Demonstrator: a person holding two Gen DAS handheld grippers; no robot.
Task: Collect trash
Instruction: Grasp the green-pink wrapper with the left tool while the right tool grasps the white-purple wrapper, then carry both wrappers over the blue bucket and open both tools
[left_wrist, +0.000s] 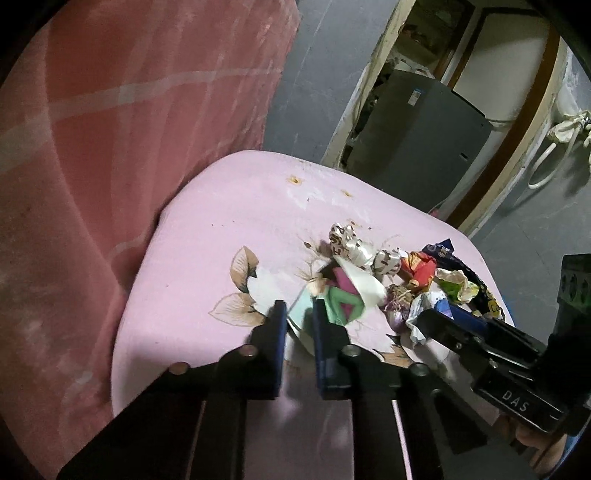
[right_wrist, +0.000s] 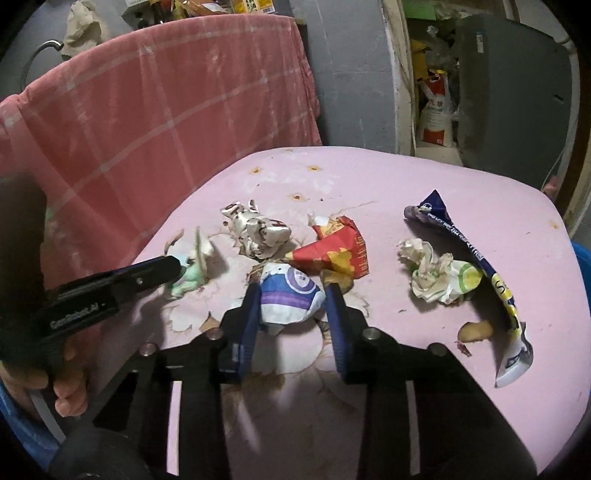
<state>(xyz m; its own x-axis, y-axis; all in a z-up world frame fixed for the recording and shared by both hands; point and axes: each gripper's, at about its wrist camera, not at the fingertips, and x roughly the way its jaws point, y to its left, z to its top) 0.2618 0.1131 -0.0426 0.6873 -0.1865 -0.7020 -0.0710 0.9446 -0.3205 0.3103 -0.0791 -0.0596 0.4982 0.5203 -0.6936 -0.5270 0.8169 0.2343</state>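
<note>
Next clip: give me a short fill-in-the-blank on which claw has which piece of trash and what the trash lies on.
1. The right claw is closed on the white wrapper with ____ bands.
2. The left claw pinches the pale ____ wrapper.
3. The trash lies on a ____ table.
4. The long dark blue wrapper is held by ____ claw.

Missing words: purple; green; pink; neither

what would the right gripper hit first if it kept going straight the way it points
The right gripper already has the white-and-purple wrapper between its jaws, so that would come first. Beyond it, probably the red wrapper, lying just behind on the pink table, though depth is hard to judge.
</note>
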